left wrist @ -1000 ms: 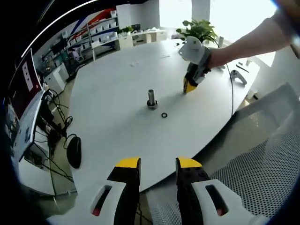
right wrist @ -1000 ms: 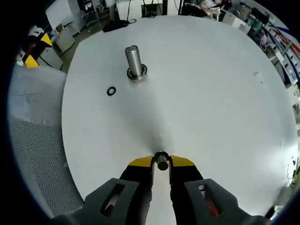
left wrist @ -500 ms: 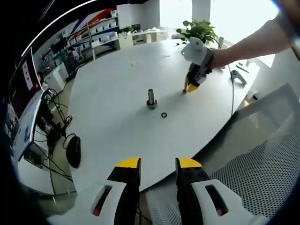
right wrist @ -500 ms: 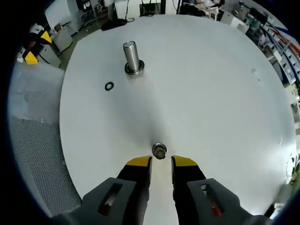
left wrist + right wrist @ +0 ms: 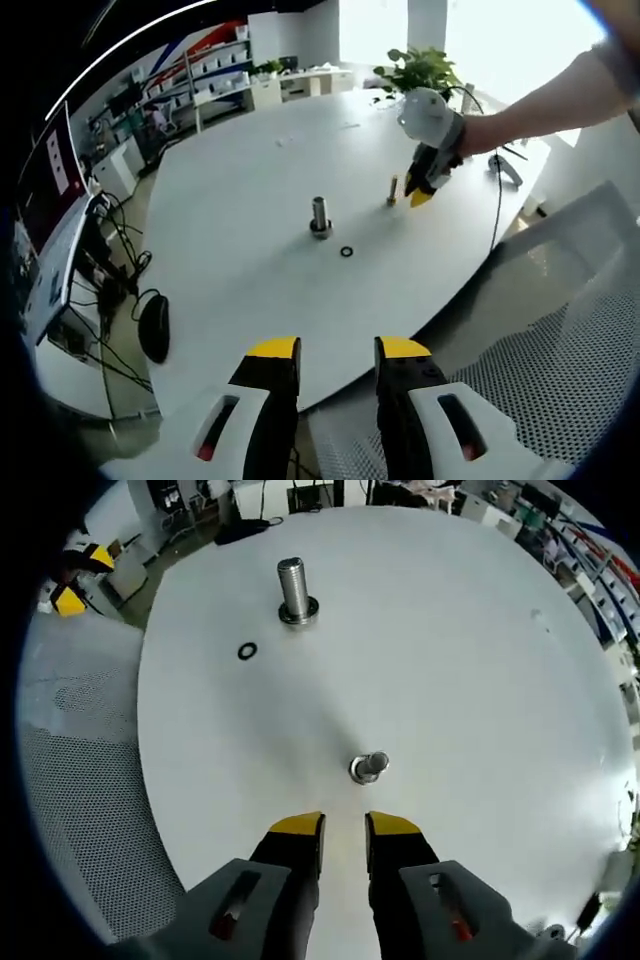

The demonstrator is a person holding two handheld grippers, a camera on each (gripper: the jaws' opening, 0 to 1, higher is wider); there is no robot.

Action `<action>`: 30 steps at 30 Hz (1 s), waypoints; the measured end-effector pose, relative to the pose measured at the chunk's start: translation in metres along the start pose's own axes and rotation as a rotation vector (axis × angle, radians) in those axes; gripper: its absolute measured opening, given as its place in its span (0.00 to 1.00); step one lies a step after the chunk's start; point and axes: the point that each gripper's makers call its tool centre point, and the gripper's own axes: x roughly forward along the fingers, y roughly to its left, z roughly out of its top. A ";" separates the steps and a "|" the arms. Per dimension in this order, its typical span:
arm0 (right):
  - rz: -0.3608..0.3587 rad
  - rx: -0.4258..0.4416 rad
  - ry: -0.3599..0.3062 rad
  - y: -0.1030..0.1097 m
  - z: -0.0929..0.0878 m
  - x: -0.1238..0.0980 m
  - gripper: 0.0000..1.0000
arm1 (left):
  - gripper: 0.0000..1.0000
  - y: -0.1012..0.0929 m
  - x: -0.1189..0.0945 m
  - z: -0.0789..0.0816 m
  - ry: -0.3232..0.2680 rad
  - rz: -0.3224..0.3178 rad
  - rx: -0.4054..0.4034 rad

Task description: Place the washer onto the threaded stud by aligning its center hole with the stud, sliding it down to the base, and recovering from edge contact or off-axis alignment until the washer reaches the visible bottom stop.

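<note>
The washer (image 5: 247, 651) lay flat on the desk (image 5: 480, 680), a small dark ring just near-left of the threaded stud (image 5: 296, 590) and not touching it; in the left gripper view the same washer (image 5: 346, 251) sat just on the near side of the stud (image 5: 320, 215). The stud stood upright on its wider base, with nothing threaded on it that I could make out. A second, shorter bolt (image 5: 368, 767) stood on the desk just ahead of my right gripper (image 5: 344, 827), whose jaws were a little apart and held nothing. My left gripper (image 5: 338, 351) hung off the near edge of the desk, jaws apart and empty as well.

I judged the pick-up to be the main risk. The ring was thin and flat on a smooth top, so jaws coming down on it could skate it away or flip it toward the edge. Reaching from where the right gripper sat, I could also clip the short bolt and knock it over. Once lifted, a tilted washer would likely catch on the top threads and jam off-axis instead of dropping to the base. The ring looked small against the stud, though at this range I could not tell whether the hole matched.
</note>
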 end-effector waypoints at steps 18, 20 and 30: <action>0.051 -0.079 0.030 0.051 0.004 0.011 0.19 | 0.28 0.001 -0.004 0.005 -0.045 0.003 -0.020; 0.070 -0.080 0.030 0.058 0.008 0.011 0.19 | 0.29 0.001 -0.004 0.006 -0.050 0.000 -0.029; 0.077 -0.159 0.023 0.076 0.045 0.017 0.19 | 0.28 0.001 -0.005 0.007 -0.062 0.002 -0.033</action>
